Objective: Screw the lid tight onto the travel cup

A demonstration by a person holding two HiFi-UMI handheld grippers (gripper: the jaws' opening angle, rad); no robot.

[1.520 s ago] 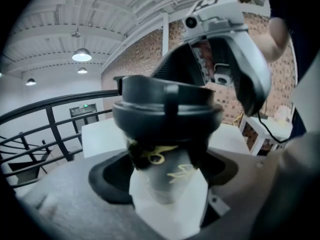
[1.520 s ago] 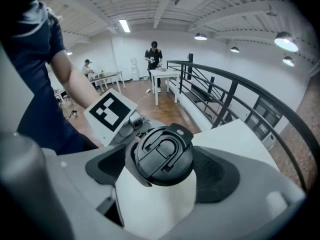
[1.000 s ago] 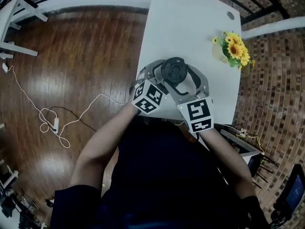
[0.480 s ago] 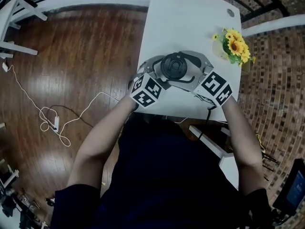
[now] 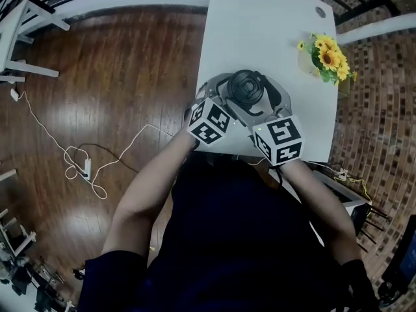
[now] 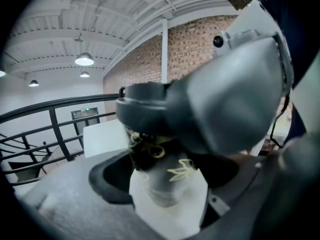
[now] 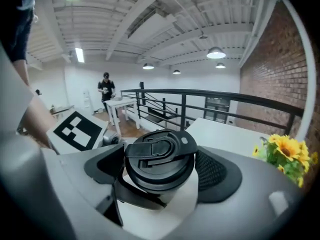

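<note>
A dark travel cup (image 6: 162,176) with yellow print stands near the front of the white table (image 5: 260,25), its black lid (image 5: 247,86) on top. My left gripper (image 5: 229,95) reaches in from the lower left and is shut on the cup body below the lid. My right gripper (image 5: 259,97) comes from the lower right at lid height. In the right gripper view the lid (image 7: 159,154) sits between the right gripper's (image 7: 160,171) wide-spread pads, which stand open around it. The left gripper's marker cube (image 7: 75,130) shows beside it.
A small pot of sunflowers (image 5: 328,57) stands at the table's right edge, a hand's width from the cup. The table's front edge runs just under both grippers. A white cable (image 5: 84,168) lies on the wooden floor to the left. A black railing (image 7: 200,104) runs behind.
The right gripper swung out to the right around the lid, then back toward the person's body. The left gripper and the cup stayed in place.
</note>
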